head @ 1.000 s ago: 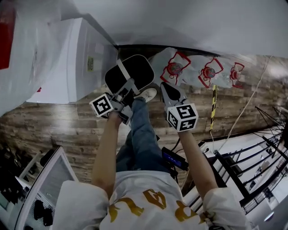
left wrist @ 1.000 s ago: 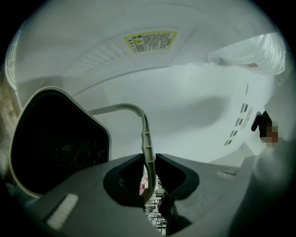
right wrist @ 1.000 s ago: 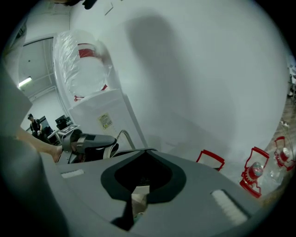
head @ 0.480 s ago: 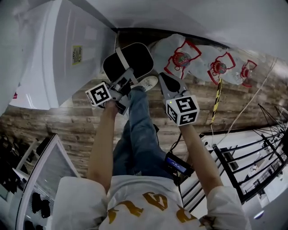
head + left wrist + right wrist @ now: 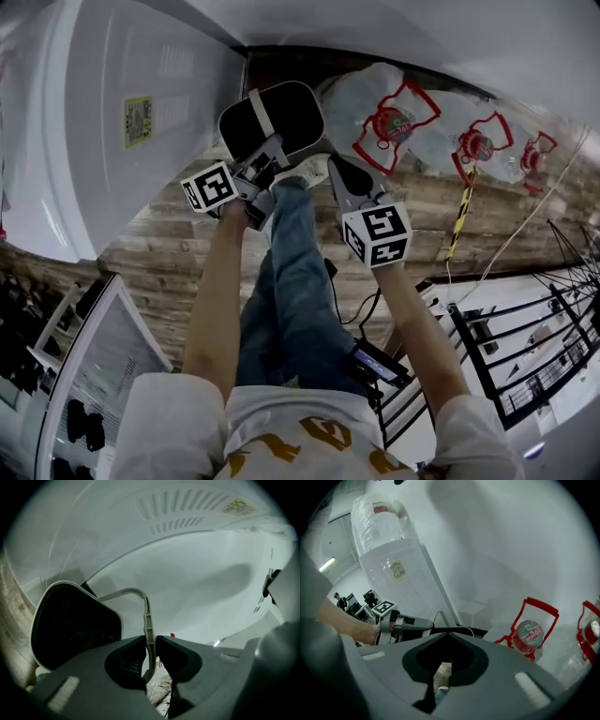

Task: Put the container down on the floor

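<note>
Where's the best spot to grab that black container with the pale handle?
The thin pale handle, from above, one jaw on each flat side. It arches clear of the rim of the black container, whose body looks too wide to pinch. The left gripper is clamped on it this way.

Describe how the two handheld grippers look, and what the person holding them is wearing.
The left gripper and right gripper have grey plastic bodies with dark, tapered jaws. Each carries a white cube printed with black square markers. The person wears a white short-sleeved T-shirt with gold print and blue jeans.
</note>
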### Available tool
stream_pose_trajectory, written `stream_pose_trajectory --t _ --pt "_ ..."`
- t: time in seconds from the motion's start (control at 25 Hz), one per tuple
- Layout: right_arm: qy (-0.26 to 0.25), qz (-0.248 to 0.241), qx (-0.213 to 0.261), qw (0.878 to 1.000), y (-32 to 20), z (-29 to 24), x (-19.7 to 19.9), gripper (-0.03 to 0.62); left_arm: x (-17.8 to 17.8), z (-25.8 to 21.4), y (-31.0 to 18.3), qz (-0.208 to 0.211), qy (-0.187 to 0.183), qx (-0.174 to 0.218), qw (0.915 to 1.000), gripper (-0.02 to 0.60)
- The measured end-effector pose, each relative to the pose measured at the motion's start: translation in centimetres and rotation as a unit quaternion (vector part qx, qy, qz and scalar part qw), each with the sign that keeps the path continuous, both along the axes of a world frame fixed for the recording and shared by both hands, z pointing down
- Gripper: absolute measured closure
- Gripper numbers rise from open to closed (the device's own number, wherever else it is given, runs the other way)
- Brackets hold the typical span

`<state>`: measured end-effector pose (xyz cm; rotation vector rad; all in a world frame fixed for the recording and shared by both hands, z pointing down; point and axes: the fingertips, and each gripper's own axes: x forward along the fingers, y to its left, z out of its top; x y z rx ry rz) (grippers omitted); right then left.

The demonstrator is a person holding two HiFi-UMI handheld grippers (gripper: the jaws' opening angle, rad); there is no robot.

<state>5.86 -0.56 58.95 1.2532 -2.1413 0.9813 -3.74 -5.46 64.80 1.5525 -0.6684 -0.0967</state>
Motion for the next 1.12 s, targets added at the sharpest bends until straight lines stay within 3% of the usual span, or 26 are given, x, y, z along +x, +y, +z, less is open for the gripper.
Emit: stream_pose_trajectory --t 0.48,0.88,1.12 --pt "-0.015 -0.016 -0.023 0.999 1.0 5.6 -1.2 0.571 0.0 7.6 0.2 0.037 -0.058 -0.012 0.9976 0.508" --pt "-0.023 -0.014 -0.038 0.999 1.4 9.6 -2.3 0.571 -0.4 13.2 -0.2 0.015 -0.081 -0.025 0.9963 0.507" --pt "-0.032 -0.001 -0.049 0.998 1.3 10.4 -2.9 0.571 -0.3 15.1 0.1 0.024 -0.102 -0.027 0.9941 0.508"
